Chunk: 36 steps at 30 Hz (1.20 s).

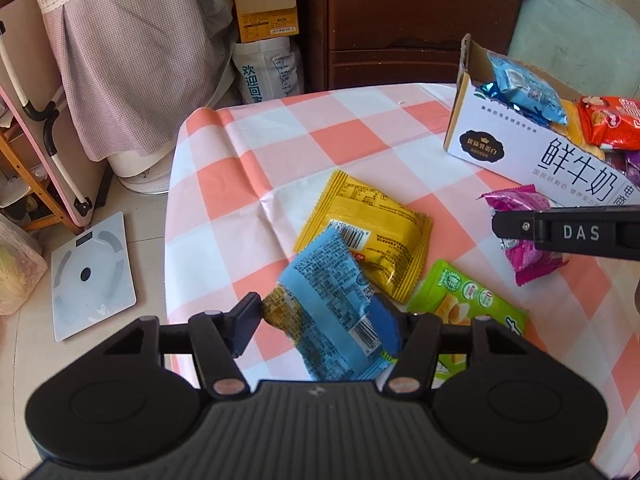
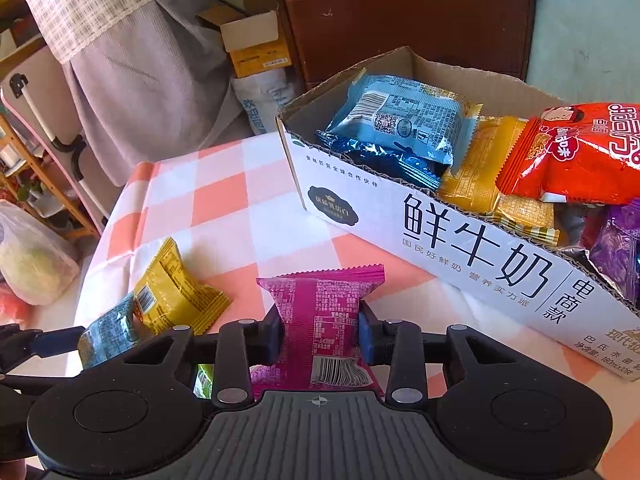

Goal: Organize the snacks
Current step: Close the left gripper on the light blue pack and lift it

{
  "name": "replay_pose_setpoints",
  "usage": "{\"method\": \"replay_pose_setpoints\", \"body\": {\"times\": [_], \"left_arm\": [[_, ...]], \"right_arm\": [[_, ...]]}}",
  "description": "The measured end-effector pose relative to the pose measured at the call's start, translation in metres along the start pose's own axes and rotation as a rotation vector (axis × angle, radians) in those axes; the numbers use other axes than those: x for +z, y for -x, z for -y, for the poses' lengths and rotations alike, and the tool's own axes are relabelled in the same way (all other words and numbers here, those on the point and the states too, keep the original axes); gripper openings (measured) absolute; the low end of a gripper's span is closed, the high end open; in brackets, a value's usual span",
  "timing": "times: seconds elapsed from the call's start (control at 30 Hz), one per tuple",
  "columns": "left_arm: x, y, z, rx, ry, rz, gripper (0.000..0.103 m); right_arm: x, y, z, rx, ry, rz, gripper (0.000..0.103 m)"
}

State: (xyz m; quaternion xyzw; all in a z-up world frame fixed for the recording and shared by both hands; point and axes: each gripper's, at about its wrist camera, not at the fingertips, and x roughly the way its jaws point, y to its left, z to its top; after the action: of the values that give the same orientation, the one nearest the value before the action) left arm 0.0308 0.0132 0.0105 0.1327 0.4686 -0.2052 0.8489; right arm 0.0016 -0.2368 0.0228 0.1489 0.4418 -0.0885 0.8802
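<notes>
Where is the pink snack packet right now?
The pink snack packet is pinched in the right tool, low in the middle of the right wrist view, above the checked tablecloth just in front of the white cardboard box of snacks.

1. The left matte-black plastic two-finger gripper has a ribbed grey deck, round black side housings at 9 and 3 o'clock, and copper-coloured pivot pins.
2. The right matte-black gripper matches it, with blue finger pads and white "DAS" lettering.
</notes>
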Motion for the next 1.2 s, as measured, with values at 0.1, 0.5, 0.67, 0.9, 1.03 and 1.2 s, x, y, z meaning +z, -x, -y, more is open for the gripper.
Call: {"method": "replay_pose_setpoints", "body": {"times": [0.1,0.5,0.67,0.9,1.03,1.2], "left_arm": [[0.003,0.002,-0.006,-0.024,0.024,-0.005,0.047],[0.003,0.002,-0.033,-0.012,0.143,-0.018,0.060],[0.006,0.000,-0.020,-0.024,0.106,-0.018,0.084],[-0.002,-0.016,0.005,0.029,0.044,-0.054,0.088],[0.000,-0.023,0.008,0.015,0.044,-0.046,0.087],[-0.003,-0.015,0.006,-0.046,0.012,-0.032,0.062]], "right_arm": [[-0.001,0.002,0.000,0.009,0.005,0.001,0.035],[-0.003,0.008,0.006,0.025,0.014,-0.017,0.035],[-0.003,0.004,0.001,0.029,0.023,-0.022,0.035],[-0.003,0.001,0.002,0.028,0.017,-0.026,0.035],[-0.003,0.001,0.001,0.026,0.019,-0.025,0.035],[-0.004,0.003,0.004,0.026,0.015,-0.028,0.035]]}}
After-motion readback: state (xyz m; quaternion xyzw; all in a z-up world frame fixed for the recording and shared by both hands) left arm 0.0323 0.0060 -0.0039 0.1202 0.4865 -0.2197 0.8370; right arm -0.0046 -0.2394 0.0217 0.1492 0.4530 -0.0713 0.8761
